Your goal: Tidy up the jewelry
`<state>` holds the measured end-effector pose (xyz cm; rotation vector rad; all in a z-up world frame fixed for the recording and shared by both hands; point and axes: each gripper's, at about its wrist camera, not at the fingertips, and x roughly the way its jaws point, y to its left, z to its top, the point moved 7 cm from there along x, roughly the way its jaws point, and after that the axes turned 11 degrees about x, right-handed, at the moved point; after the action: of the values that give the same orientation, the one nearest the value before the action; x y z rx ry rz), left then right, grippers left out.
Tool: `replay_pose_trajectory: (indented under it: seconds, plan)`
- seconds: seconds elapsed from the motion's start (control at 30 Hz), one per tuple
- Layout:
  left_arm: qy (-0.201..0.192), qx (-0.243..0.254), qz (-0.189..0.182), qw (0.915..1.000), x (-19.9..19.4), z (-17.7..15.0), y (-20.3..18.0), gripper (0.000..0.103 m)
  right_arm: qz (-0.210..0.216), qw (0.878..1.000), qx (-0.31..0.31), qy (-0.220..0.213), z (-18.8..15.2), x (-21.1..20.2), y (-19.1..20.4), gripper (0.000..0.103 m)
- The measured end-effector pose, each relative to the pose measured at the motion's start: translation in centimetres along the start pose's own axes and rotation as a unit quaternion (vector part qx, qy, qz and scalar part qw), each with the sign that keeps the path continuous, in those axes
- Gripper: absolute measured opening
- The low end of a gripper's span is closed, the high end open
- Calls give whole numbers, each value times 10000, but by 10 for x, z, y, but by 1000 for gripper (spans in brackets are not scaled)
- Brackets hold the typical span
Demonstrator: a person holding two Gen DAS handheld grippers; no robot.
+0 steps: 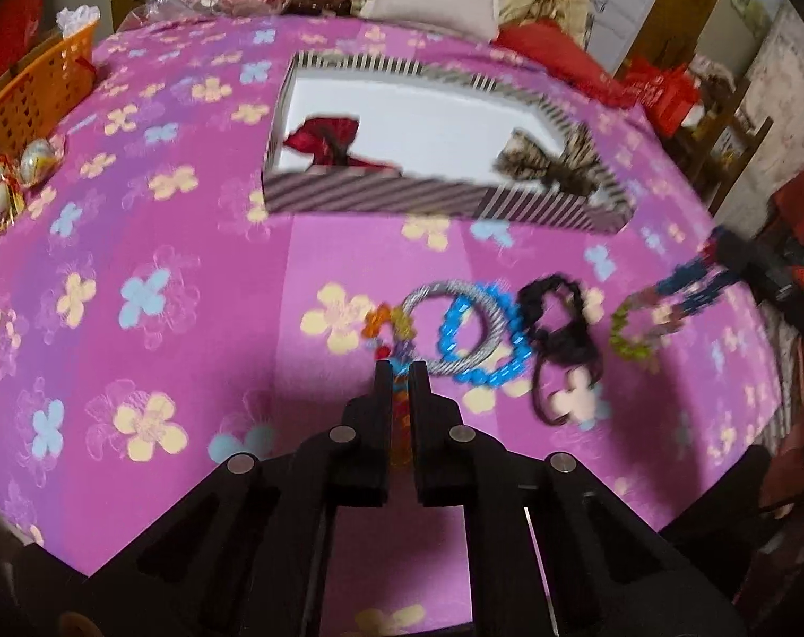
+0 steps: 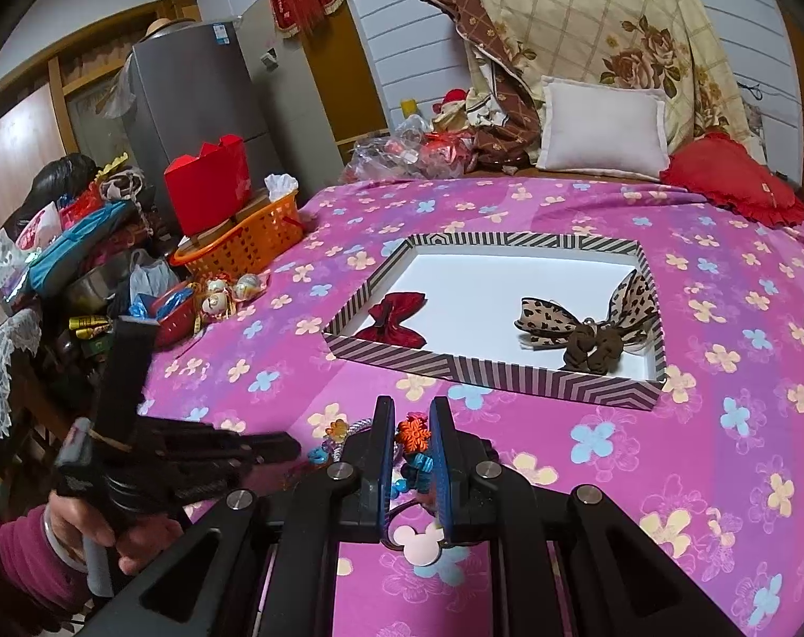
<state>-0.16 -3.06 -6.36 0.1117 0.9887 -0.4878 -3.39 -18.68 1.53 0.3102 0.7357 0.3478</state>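
On the pink flowered bedspread lie a silver bangle, a blue bead bracelet and a black hair tie with a pale mouse-shaped charm. My left gripper is shut on a multicoloured bead bracelet, and a hand holds this left gripper low at the left. My right gripper is shut on a bead bracelet with an orange snowflake. Its strand trails from the right gripper. Beyond stands a striped box holding a red bow and a leopard bow.
An orange basket and round ornaments sit at the bed's left edge, with clutter and a grey fridge behind. A white pillow and a red cushion lie at the far end.
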Motion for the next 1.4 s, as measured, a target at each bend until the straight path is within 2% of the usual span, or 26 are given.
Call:
replay_pose_trajectory:
  seconds: [0.07, 0.23, 0.3, 0.37, 0.4, 0.53, 0.63, 0.7, 0.73, 0.77, 0.9, 1.0, 1.2, 1.4]
  plan:
    - [-90, -27, -55, 9999, -7, 7, -1, 5, 4, 10000, -3, -10, 1, 0, 1, 13]
    - [-135, 184, 167, 9996, -12, 9, -3, 5, -3, 10000, -2, -11, 1, -1, 1, 13]
    - [-20, 309, 267, 9992, -7, 4, -6, 17, -8, 10000, 18, 3, 1, -1, 0, 13]
    - [29, 466, 350, 9983, 0, -2, -12, 55, -2, 10000, 39, 11, 0, -1, 0, 13]
    - [11, 536, 383, 9978, 2, -5, -14, 58, -5, 10000, 32, 17, -1, -1, 1, 13]
    - [128, 637, 397, 9971, 15, -10, -18, 58, -23, 10000, 2, 49, -4, 0, 2, 13]
    - [270, 656, 569, 9959, 30, -12, -12, 57, -28, 10000, 7, 42, -4, 0, 2, 13]
    - [316, 613, 568, 9960, 37, -14, -8, 42, -32, 10000, 6, 47, -4, 0, 2, 13]
    - [353, 572, 556, 9962, 39, -14, -7, 28, -42, 10000, 2, 49, -5, 0, 2, 13]
    - [331, 499, 555, 9967, 40, -14, -4, 21, -44, 10000, 4, 50, -5, 0, 2, 13]
    - [270, 124, 295, 9991, 36, -12, 5, 21, -38, 10000, -10, 58, -5, 1, 2, 13]
    - [57, 6, 180, 9998, 19, -6, 6, 21, -26, 10000, -33, 55, -5, 0, 3, 13]
    - [-395, 74, 150, 9991, -18, 17, -2, 21, 0, 10000, -36, 36, -1, 2, 7, 13]
    - [-608, 155, 194, 9978, -37, 34, -9, 21, 3, 9999, -149, -26, 8, -2, 15, 13]
